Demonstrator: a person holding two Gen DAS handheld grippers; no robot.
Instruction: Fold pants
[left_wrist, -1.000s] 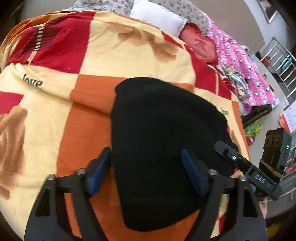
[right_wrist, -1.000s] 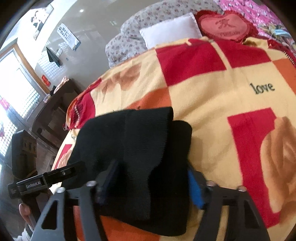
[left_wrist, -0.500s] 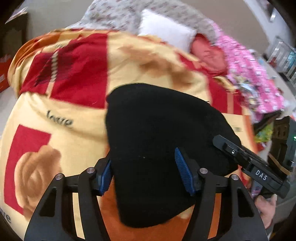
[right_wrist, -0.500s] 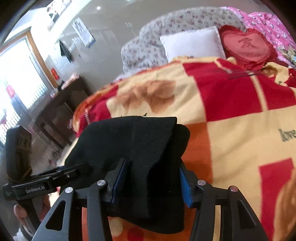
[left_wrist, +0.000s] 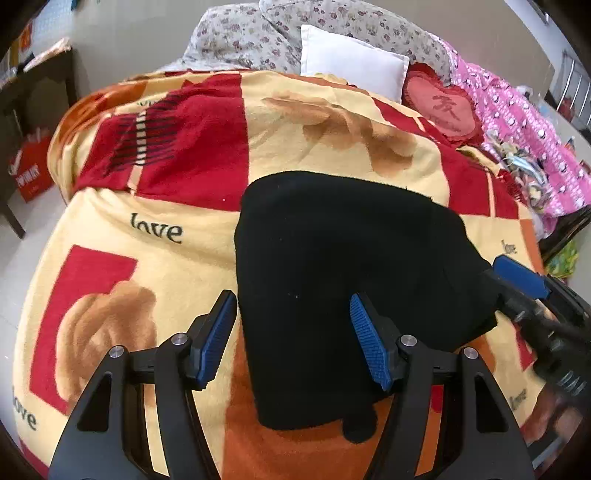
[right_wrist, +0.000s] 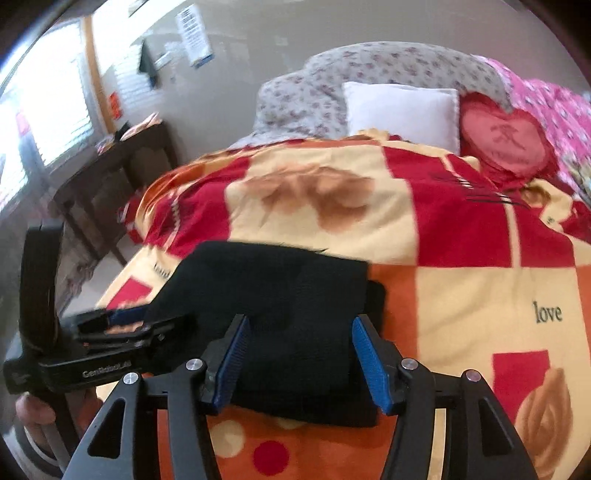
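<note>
Black folded pants (left_wrist: 354, 280) lie on the checked blanket (left_wrist: 155, 221) near the bed's front edge. Left tool (left_wrist: 291, 332) and right tool (right_wrist: 295, 354) are spread wide, holding nothing.

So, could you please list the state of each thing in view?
pants: folded into a compact black stack, lying on the blanket, held by neither gripper
left gripper: open, nothing between its pads
right gripper: open, not clamped on the cloth
blanket: spread over the bed
white pillow: propped at the head of the bed
heart cushion: leaning beside the pillow
</note>
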